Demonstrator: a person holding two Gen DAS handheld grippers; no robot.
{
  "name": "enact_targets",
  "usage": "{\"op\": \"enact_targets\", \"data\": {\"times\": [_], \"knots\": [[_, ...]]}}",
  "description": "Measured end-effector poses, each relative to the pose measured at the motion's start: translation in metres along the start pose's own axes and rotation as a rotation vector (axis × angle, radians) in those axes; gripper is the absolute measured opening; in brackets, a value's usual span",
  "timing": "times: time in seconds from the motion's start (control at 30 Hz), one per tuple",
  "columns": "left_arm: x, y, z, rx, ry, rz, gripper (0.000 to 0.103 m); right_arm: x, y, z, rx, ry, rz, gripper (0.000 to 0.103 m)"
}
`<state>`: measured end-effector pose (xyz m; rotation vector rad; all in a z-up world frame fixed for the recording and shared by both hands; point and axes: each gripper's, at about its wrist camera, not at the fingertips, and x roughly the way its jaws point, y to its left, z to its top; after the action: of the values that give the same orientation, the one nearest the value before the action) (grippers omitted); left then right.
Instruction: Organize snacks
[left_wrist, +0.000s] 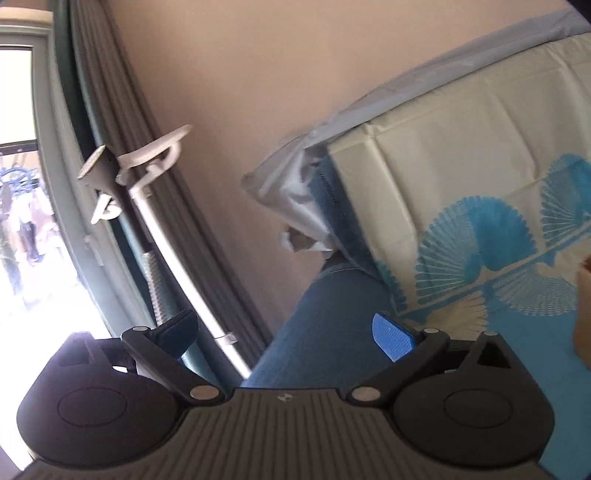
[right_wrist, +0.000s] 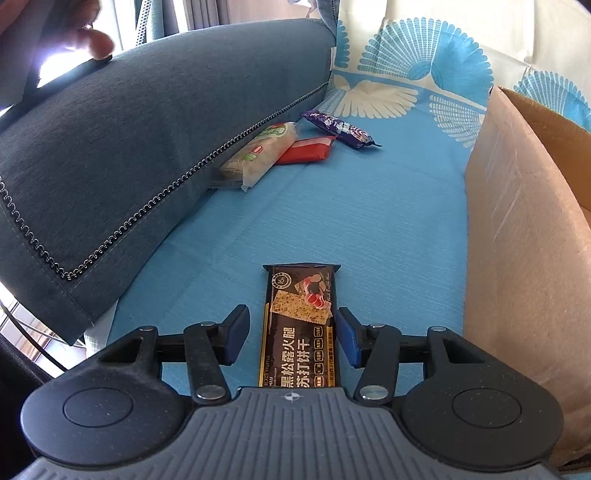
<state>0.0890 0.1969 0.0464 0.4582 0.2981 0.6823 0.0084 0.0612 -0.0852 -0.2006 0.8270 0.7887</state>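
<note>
Right tongs (right_wrist: 291, 338) spread wide, straddling black cracker packet (right_wrist: 301, 325) on blue cloth (right_wrist: 332, 206) — ungripped. Cardboard box (right_wrist: 524, 236) close right, cushion (right_wrist: 122, 155) left; three snacks (right_wrist: 295, 144) beyond. Left tongs (left_wrist: 288, 332) wide apart, empty, facing wall (left_wrist: 240, 92).

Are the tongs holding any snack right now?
No. The right tongs are open around the black cracker packet, not squeezing it. The left tongs are open and empty.
</note>
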Motion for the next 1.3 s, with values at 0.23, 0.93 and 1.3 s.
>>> {"op": "enact_targets", "data": {"times": [0.23,0.93,1.3], "knots": [[0.050,-0.058,-0.044,0.026,0.533,-0.444,0.051,0.001,-0.002,0.002,0.010,-0.007,-0.015,0.054],[0.073,-0.101,-0.093,0.182,0.631,-0.318,0.029,0.005,-0.006,0.003,0.016,0.019,-0.009,0.048],[0.012,-0.037,-0.089,-0.171,0.746,-0.578,0.000,-0.005,-0.006,0.001,0.012,-0.004,-0.020,0.041]]}}
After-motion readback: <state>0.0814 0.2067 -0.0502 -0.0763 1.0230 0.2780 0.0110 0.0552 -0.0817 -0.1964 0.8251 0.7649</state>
